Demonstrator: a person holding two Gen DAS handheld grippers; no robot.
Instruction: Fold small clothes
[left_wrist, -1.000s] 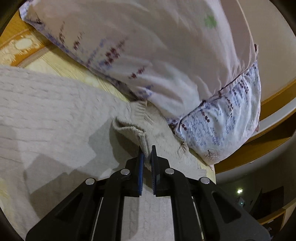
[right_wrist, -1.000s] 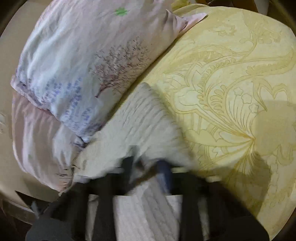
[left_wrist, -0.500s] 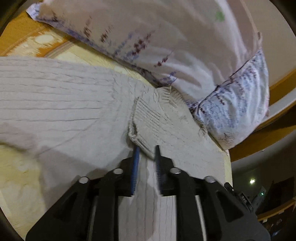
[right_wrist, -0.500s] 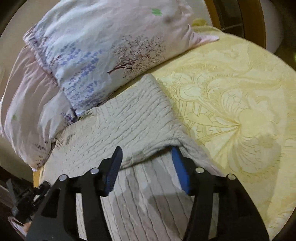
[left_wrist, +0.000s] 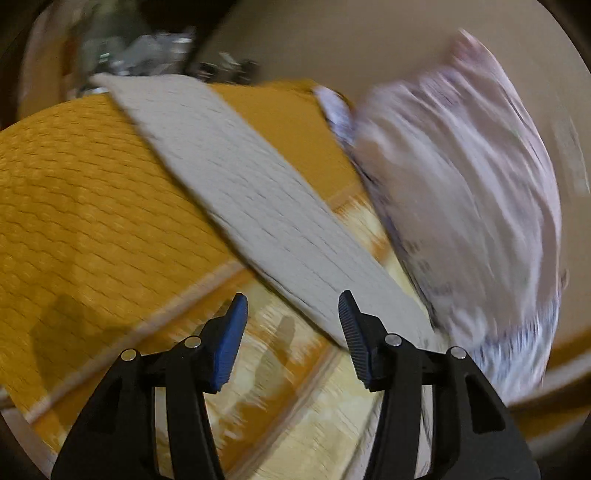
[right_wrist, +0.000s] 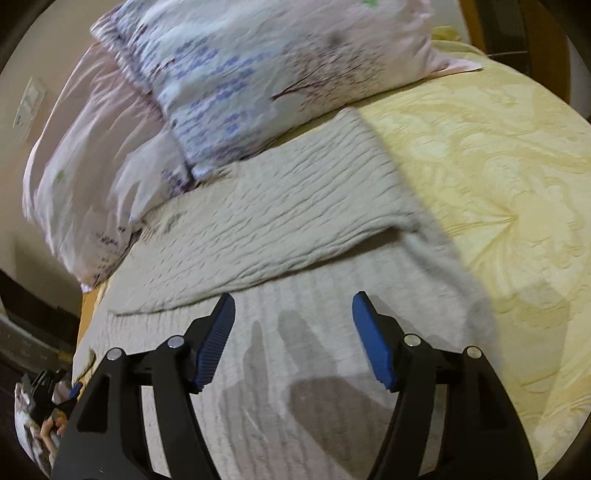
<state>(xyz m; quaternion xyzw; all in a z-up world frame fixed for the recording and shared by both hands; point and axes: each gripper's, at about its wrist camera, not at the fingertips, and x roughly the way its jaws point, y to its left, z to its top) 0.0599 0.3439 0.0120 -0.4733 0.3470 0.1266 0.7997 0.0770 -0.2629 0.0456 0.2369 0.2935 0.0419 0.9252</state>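
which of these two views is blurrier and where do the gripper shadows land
Left wrist view is blurrier: heavy motion smear on the pillow and background, while the left hand-held gripper stays sharp, its shadow falling on the yellow bedspread. Right wrist view is mostly crisp with mild smear, and the right hand-held gripper casts its shadow on the knit sweater.
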